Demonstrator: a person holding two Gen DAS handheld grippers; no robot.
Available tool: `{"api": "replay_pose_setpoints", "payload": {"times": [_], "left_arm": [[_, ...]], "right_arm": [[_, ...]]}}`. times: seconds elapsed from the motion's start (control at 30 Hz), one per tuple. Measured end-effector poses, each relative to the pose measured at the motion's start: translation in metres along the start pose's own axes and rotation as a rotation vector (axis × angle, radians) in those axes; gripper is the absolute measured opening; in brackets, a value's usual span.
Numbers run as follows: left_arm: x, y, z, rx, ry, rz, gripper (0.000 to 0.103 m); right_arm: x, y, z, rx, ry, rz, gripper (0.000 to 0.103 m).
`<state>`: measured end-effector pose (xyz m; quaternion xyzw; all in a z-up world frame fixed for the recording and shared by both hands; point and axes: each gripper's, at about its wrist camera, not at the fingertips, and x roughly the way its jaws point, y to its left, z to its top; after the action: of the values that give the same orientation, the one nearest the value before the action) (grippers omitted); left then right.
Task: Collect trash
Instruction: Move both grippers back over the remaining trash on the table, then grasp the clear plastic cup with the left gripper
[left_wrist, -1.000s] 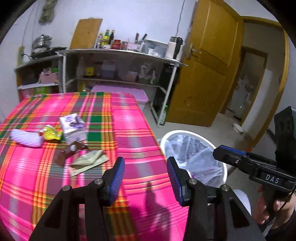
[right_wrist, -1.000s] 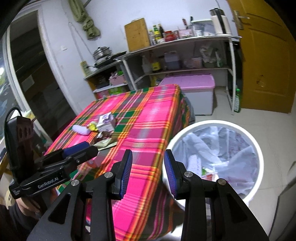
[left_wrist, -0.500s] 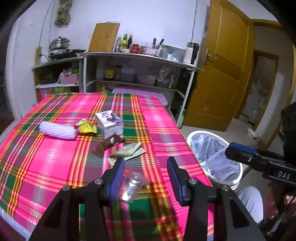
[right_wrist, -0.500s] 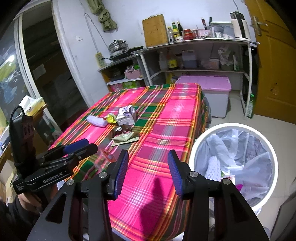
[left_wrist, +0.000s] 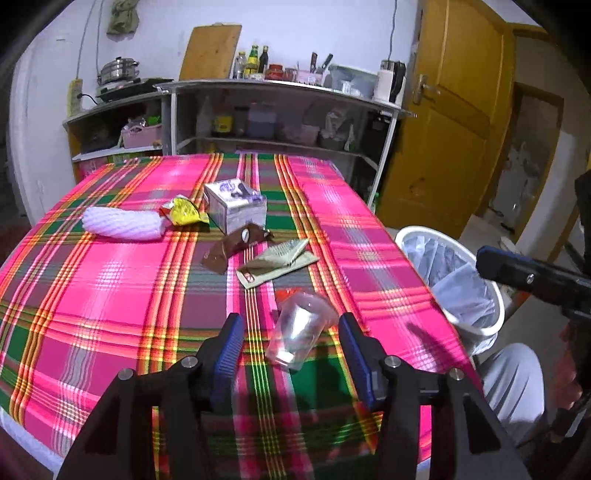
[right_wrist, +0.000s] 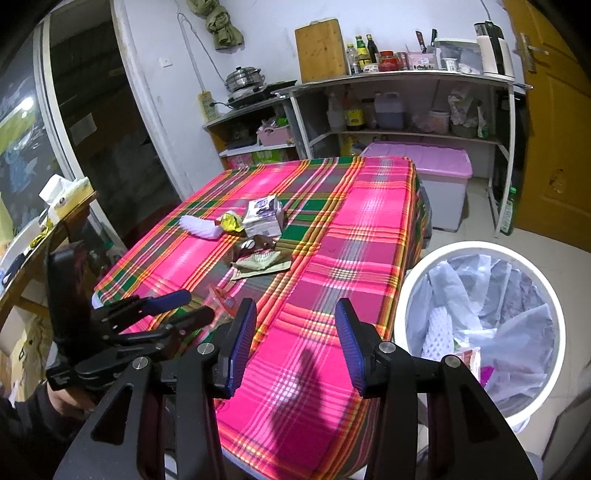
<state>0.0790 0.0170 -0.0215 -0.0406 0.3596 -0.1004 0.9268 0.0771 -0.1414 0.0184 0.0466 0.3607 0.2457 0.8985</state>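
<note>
A clear plastic cup (left_wrist: 299, 332) lies on its side on the pink plaid table (left_wrist: 92, 277) near the front edge. My left gripper (left_wrist: 291, 350) straddles it; its jaws are opening and the pads stand off the cup. Farther back lie a beige packet (left_wrist: 277, 260), a brown wrapper (left_wrist: 236, 245), a small carton (left_wrist: 234, 206), a yellow wrapper (left_wrist: 183, 212) and a white foam sleeve (left_wrist: 122, 223). The white lined bin (right_wrist: 480, 254) stands on the floor right of the table. My right gripper (right_wrist: 295, 347) hovers open over the table's corner, with nothing between its fingers.
Metal shelves (left_wrist: 280, 88) with bottles, a kettle and a pot line the back wall. A pink-lidded storage box (right_wrist: 424, 166) sits on the floor past the table. A yellow door (left_wrist: 450, 129) stands at the right. A person's grey-trousered knee (left_wrist: 513, 373) is beside the bin.
The left wrist view swung from the bin to the table, and the clear cup now lies between its wider jaws. The right gripper's jaws widened and its view turned toward the table.
</note>
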Motion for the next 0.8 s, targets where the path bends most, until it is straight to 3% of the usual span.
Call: {"api": "replay_pose_setpoints", "payload": {"times": [0.17,0.23,0.33,0.8], "left_arm": [[0.012,-0.002,-0.004,0.019,0.030,0.001,0.052],[0.018,-0.002,-0.006,0.018,0.050,-0.005,0.038],[0.022,-0.002,-0.008,0.019,0.069,-0.006,0.027],[0.000,0.020,-0.003,-0.055,-0.007,0.004,0.027]], "right_arm": [[0.007,0.002,0.000,-0.004,0.017,0.000,0.045],[0.010,0.002,0.000,-0.006,0.025,0.002,0.045],[0.017,0.004,0.002,-0.017,0.039,0.006,0.046],[0.064,0.013,0.025,-0.108,0.104,0.038,0.050]]}}
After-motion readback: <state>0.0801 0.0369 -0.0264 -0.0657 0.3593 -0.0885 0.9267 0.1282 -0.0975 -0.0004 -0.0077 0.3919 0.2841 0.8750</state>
